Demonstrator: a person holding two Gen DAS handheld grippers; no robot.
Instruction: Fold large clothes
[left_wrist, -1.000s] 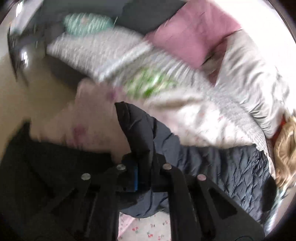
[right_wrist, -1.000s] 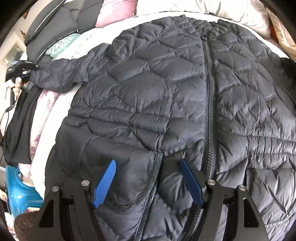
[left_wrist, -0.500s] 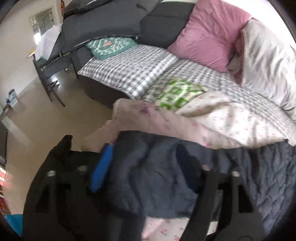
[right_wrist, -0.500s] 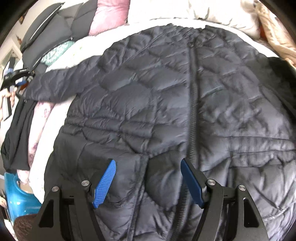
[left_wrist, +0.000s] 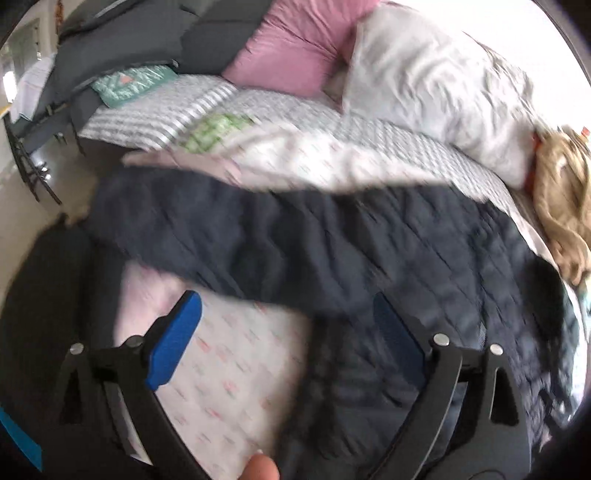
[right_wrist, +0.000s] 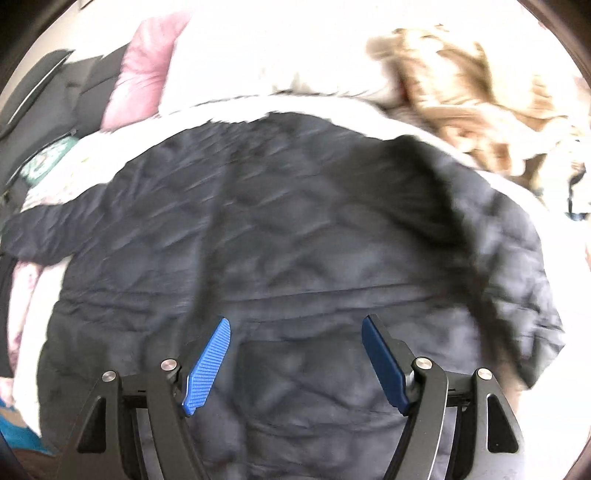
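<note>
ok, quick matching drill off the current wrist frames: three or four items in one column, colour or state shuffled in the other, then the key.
Column 1
1. quilted jacket
2. square pillow
3. left gripper
4. crumpled garment

Column 2
A. pink
B. tan
C. dark, spread flat on the bed, one sleeve stretched out
D. jaws wide, nothing between the pads

Pairs: 1-C, 2-A, 3-D, 4-B

The left gripper's jaws have just been opening; the sleeve lies beyond its blue pads, free of them.
</note>
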